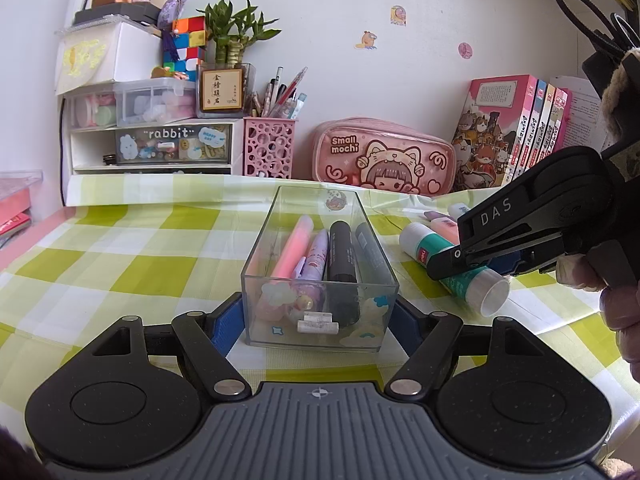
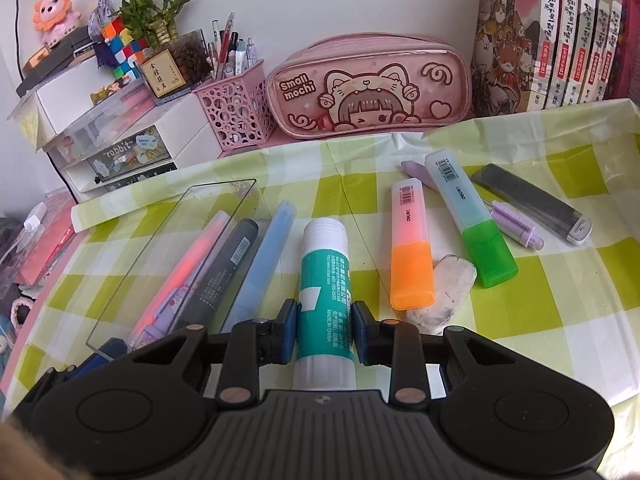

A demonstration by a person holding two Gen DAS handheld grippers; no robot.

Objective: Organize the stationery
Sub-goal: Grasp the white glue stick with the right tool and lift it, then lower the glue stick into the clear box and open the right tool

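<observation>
At the bottom centre of the right wrist view, the right gripper (image 2: 324, 330) is clenched on a teal-and-white glue stick (image 2: 325, 280), its blue pads pressed to both sides of the tube. At the bottom centre of the left wrist view, the left gripper (image 1: 320, 322) grasps the near end of a clear plastic box (image 1: 320, 276), one pad on each side wall. Inside the box lie a pink highlighter (image 1: 290, 246), a purple pen (image 1: 314, 258) and a black marker (image 1: 342, 252). Right of the glue stick, on the green checked tablecloth (image 2: 560, 280), lie an orange highlighter (image 2: 412, 252), a worn eraser (image 2: 444, 290) and a green highlighter (image 2: 468, 216). At the upper centre, against the wall, stands a pink pencil case (image 2: 368, 88).
</observation>
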